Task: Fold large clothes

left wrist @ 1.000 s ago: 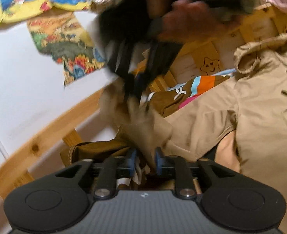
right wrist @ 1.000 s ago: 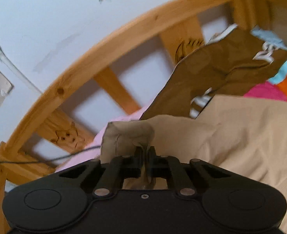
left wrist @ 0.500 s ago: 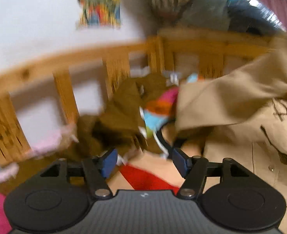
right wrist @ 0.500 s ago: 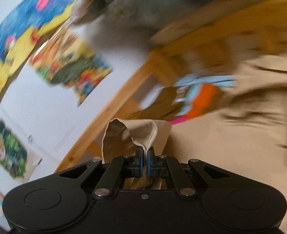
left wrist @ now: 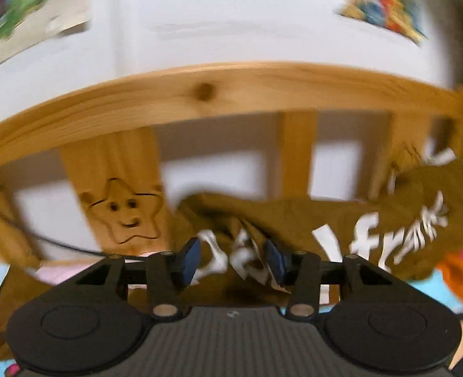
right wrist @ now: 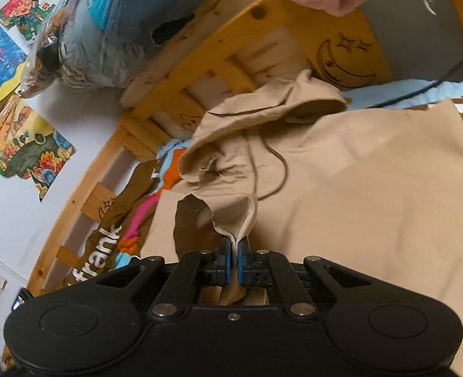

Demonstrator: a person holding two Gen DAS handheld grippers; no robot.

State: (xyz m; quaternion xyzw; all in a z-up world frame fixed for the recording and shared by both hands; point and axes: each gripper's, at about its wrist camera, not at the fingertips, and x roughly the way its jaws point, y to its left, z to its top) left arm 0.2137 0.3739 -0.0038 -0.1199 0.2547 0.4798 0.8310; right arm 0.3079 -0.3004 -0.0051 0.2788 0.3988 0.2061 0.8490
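Observation:
A large beige hooded jacket [right wrist: 372, 188] lies spread on the bed in the right wrist view, hood [right wrist: 262, 116] toward the wooden rail. My right gripper [right wrist: 234, 251] is shut on a beige sleeve cuff [right wrist: 231, 216] and holds it over the jacket body. My left gripper [left wrist: 231, 256] is open and empty, pointing at the bed rail above a brown printed cloth [left wrist: 341, 226]. The jacket is out of the left wrist view.
A wooden bed rail [left wrist: 200, 94] with slats and a carved star [left wrist: 124, 210] stands against a white wall. The brown "frank" cloth [right wrist: 105, 245] lies by the rail. A plastic-wrapped bundle [right wrist: 121, 31] sits on the rail. Posters hang on the wall [right wrist: 20, 144].
My left gripper let go of the beige fabric, opened, and swung left toward the rail. My right gripper carried the cuff up and over the jacket body.

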